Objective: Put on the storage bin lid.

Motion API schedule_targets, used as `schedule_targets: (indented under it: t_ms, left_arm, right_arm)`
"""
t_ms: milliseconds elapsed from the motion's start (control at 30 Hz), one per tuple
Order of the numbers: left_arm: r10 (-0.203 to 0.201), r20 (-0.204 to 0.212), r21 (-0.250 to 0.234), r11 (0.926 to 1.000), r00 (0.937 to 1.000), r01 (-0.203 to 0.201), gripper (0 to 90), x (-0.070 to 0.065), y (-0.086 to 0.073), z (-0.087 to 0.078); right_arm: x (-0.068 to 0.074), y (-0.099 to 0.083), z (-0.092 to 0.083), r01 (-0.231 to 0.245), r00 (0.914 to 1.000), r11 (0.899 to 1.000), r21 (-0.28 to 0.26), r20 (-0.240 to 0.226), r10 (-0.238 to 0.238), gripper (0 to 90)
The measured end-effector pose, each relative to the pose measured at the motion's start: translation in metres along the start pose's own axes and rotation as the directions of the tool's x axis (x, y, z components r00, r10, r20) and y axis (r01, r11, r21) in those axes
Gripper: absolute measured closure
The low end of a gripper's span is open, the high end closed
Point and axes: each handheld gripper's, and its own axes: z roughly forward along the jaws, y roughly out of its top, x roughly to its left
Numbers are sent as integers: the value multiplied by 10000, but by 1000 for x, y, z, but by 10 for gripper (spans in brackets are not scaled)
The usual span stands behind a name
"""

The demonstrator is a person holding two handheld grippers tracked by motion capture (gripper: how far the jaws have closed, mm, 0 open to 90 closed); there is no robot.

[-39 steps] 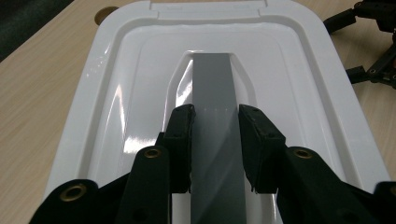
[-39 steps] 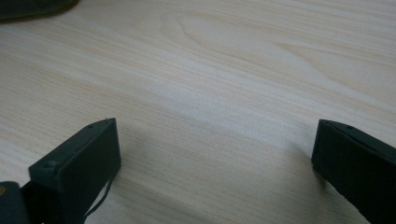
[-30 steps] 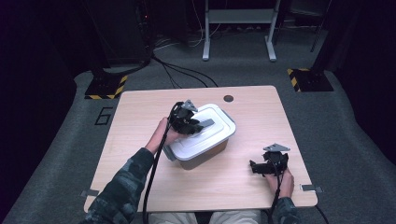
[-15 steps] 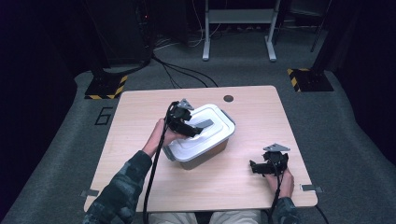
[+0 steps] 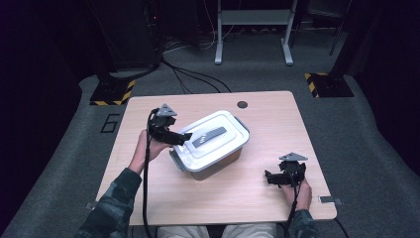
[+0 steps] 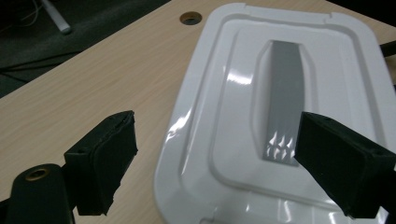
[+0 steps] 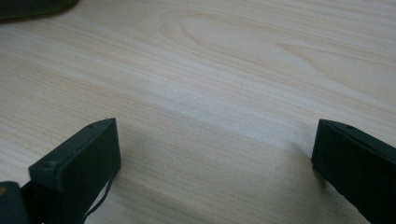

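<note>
White plastic catches the light at the middle of the pale wooden table [image 5: 148, 114], where we see from the high view a rectangular storage box [image 5: 210, 148] with a white lid and a flat grey handle [image 5: 208, 136] set into its top. Our left gripper [image 5: 182, 138] hovers at the box's near-left corner, its tips over the lid's edge, jaws having just been opening with nothing between them. Our right gripper [image 5: 270, 177] rests low near the table's front edge, well apart from the box and pointing toward it.

From the left gripper view, the white lid [image 6: 233, 116] spreads out ahead of and below the left gripper [image 6: 215, 163], whose black jaws stand wide, one off the lid's rim over bare wood, the other over the near end of the grey handle [image 6: 285, 102]. Neither pad touches the lid. A round cable hole [image 6: 190, 18] lies beyond, off the lid's far corner.

From the right gripper view, the right gripper [image 7: 215, 158] holds its jaws wide over bare wood grain, gripping nothing.

We judge the left gripper has let go of the lid and is drawing clear; any next grasp calls for lining the jaws up on the handle or rim before closing.
</note>
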Motion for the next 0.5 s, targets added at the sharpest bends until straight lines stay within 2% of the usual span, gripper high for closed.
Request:
schedule_targets:
  t_ms: [267, 400, 500]
  left_arm:
    - [-581, -759, -81, 9983, 9954, 576, 121, 24, -31, -21]
    - [-1047, -1104, -257, 9944, 9884, 1025, 120, 34, -50, -28]
    - [-1479, -1333, -370, 9889, 9800, 1442, 119, 42, -65, -32]
  right_arm:
    - [0, 0, 0, -1, 10000, 10000, -1, 16, 1, 3]
    - [0, 0, 0, -1, 10000, 10000, -8, 3, 1, 3]
    - [0, 0, 0, 0, 10000, 10000, 0, 0, 0, 3]
